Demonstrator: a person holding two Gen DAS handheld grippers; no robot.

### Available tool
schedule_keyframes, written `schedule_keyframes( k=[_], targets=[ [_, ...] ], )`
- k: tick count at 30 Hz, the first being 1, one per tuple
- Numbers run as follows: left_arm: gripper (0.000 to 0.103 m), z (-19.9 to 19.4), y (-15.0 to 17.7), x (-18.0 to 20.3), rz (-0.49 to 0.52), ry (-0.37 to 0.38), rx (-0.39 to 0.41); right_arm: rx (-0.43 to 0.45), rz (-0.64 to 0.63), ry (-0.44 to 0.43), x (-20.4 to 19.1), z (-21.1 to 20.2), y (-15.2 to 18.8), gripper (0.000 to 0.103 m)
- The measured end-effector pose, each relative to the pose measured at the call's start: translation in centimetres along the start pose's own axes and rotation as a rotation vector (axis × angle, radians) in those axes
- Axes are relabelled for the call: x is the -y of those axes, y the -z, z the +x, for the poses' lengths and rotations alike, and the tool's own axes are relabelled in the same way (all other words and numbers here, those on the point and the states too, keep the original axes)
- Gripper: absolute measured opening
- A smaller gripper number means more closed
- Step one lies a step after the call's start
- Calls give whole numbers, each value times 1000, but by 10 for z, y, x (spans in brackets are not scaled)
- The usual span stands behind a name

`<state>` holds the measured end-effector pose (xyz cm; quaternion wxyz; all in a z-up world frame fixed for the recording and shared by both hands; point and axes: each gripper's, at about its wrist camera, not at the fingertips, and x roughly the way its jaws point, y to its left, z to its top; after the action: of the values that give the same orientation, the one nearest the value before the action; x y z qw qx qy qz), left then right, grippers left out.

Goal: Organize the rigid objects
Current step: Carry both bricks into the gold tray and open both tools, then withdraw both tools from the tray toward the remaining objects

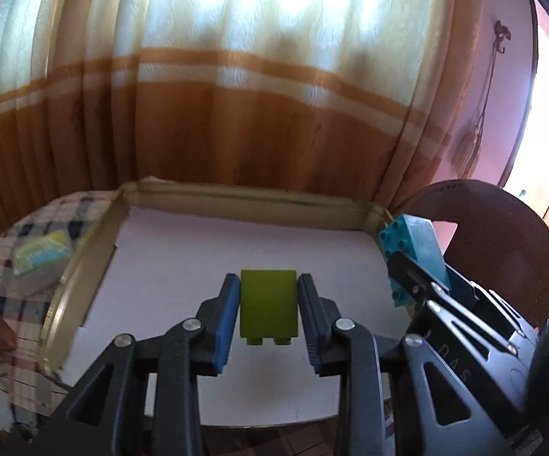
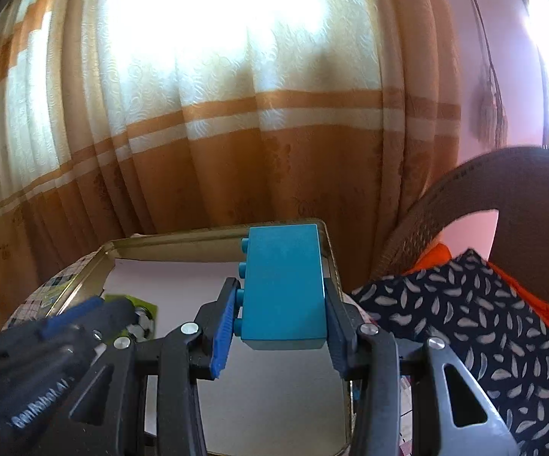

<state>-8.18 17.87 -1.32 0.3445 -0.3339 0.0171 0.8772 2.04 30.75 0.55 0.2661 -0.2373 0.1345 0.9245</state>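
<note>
left gripper (image 1: 268, 306) jaws clamped on a green block (image 1: 268, 306), held above the white floor of a shallow gold-rimmed tray (image 1: 236, 192). right gripper (image 2: 280, 317) jaws clamped on a blue block (image 2: 284, 285), up over the tray's right side; the same block shows at the right in the left view. tray sits on a checked tablecloth (image 1: 20, 228), a yellow-blue packet (image 1: 41, 252) on it left of the tray. behind: orange and cream curtain (image 1: 236, 95), backlit. pink wall (image 1: 502, 114) at right with a hanging tassel (image 1: 470, 144). brown chair back (image 1: 502, 235) right of the tray, dark patterned cloth (image 2: 464, 323) and orange fabric on it.
</note>
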Motion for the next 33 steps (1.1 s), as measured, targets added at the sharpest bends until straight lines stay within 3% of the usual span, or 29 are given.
schedule_keyframes(
  k=[3, 4, 8, 9, 10, 12, 15, 18, 25, 33],
  targets=[
    [31, 7, 4, 4, 15, -30, -18, -42, 6, 22, 0, 8, 1, 45],
    [36, 7, 6, 4, 15, -46, -19, -39, -2, 28, -1, 7, 1, 45],
    [69, 1, 8, 3, 16, -141, -13, -19, -12, 34, -3, 3, 2, 50],
    [82, -3, 8, 0, 3, -152, -4, 6, 3, 15, 0, -2, 2, 51],
    [95, -9, 7, -4, -19, -163, 11, 28, 13, 15, 2, -7, 2, 59],
    [103, -25, 8, -13, -66, -185, 71, 105, 39, 16, 7, -22, 3, 74],
    [103, -46, 13, -19, -98, -187, 138, 221, 19, 36, 4, -46, 8, 77],
    [103, -55, 17, -19, -89, -247, 165, 303, -39, 67, -9, -66, 15, 78],
    [103, -72, 35, -22, -32, -378, 228, 335, -14, 86, -8, -78, 20, 78],
    [103, -74, 45, -23, 26, -440, 218, 315, -25, 60, -13, -79, 25, 79]
  ],
)
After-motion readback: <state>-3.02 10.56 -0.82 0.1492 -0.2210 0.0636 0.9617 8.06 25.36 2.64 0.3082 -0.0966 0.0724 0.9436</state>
